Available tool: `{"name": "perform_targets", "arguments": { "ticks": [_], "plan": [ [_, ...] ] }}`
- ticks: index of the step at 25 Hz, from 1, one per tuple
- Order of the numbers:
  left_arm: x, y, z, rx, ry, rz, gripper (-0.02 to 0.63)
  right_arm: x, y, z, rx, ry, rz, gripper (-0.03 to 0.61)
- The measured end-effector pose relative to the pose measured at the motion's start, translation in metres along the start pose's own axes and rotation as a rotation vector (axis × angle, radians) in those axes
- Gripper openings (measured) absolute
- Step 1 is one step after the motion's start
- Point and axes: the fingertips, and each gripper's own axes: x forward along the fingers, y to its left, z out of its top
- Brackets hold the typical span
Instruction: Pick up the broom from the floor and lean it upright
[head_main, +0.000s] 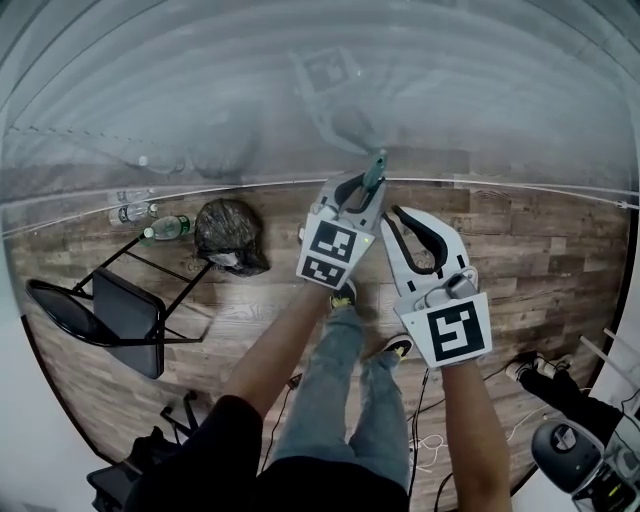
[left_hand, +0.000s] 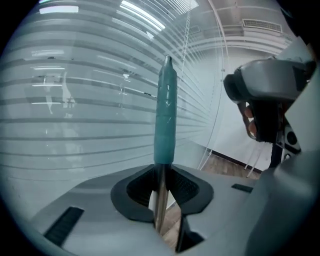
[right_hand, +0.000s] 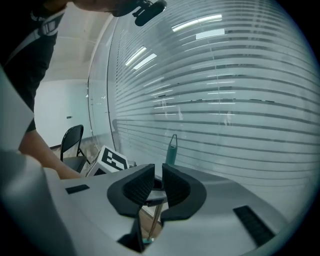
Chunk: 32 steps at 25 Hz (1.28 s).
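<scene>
The broom stands upright close to the striped glass wall, and its teal grip (head_main: 375, 172) pokes up above my left gripper (head_main: 362, 190). In the left gripper view the steel shaft runs down between the black pads of my left gripper (left_hand: 161, 200), which is shut on it just below the teal grip (left_hand: 165, 115). My right gripper (head_main: 393, 215) hovers just to the right, apart from the shaft. Its jaws (right_hand: 159, 187) stand a narrow gap apart with nothing between them, and the teal grip (right_hand: 171, 150) shows beyond them. The broom's head is hidden.
The frosted glass wall (head_main: 300, 110) runs across the back above a wood floor. A black folding chair (head_main: 100, 310), a black rubbish bag (head_main: 230, 235) and two bottles (head_main: 165, 228) sit at the left. Cables (head_main: 430, 440) and another person's feet (head_main: 540, 370) lie at the lower right.
</scene>
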Motion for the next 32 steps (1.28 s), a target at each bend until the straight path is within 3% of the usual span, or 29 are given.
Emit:
{"name": "perform_targets", "arguments": {
  "ticks": [9,19,26,32],
  "plan": [
    [-0.003,0.006,0.002,0.056,0.007,0.012,0.095,-0.004,0.000,-0.003,0.013,0.003,-0.012,0.057],
    [-0.014,0.005,0.001,0.082,-0.003,0.015,0.189,-0.004,-0.003,-0.015,0.020,0.028,-0.013,0.057],
    [-0.065,-0.017,-0.007,0.076,-0.024,0.026,0.189,-0.037,0.009,-0.015,0.010,0.023,-0.027,0.057],
    [-0.115,-0.052,0.036,0.125,-0.104,0.018,0.187,-0.085,0.012,-0.016,0.010,0.009,-0.015,0.057]
  ]
}}
